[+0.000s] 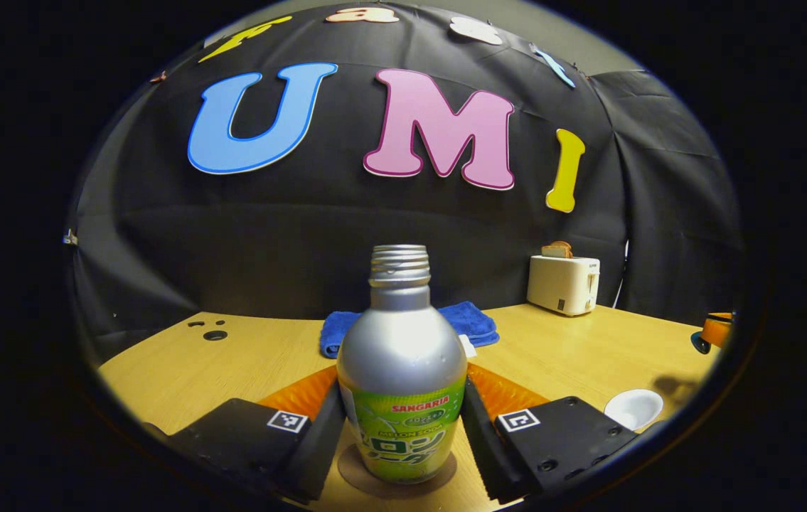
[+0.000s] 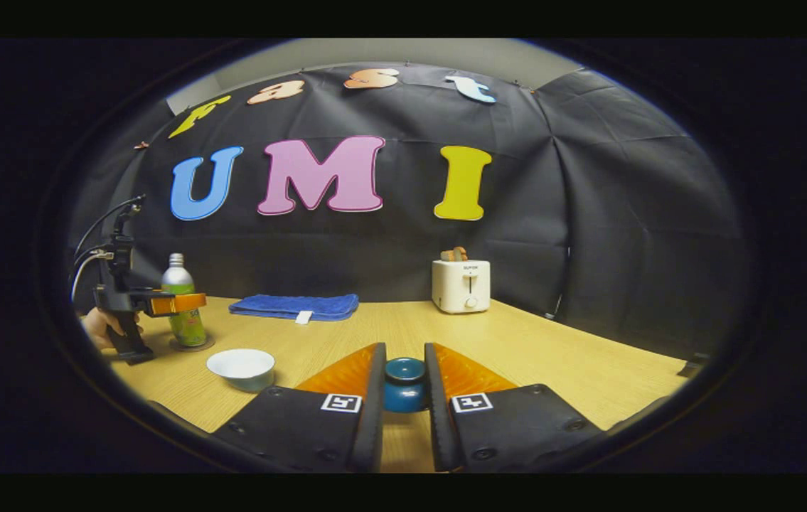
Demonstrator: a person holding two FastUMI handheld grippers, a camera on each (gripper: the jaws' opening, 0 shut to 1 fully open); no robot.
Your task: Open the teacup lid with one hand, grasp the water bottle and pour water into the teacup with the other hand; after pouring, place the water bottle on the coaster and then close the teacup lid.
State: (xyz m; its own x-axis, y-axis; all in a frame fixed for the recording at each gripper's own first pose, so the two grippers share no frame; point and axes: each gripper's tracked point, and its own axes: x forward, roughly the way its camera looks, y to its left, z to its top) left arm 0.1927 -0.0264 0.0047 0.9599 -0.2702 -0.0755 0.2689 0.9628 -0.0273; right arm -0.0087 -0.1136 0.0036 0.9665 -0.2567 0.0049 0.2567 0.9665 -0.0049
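Bottle, one, upright on one coaster, left tool clamped on both sides. One teacup uncovered mid-bench. Right tool pinches one blue lid. One towel, one toaster behind.
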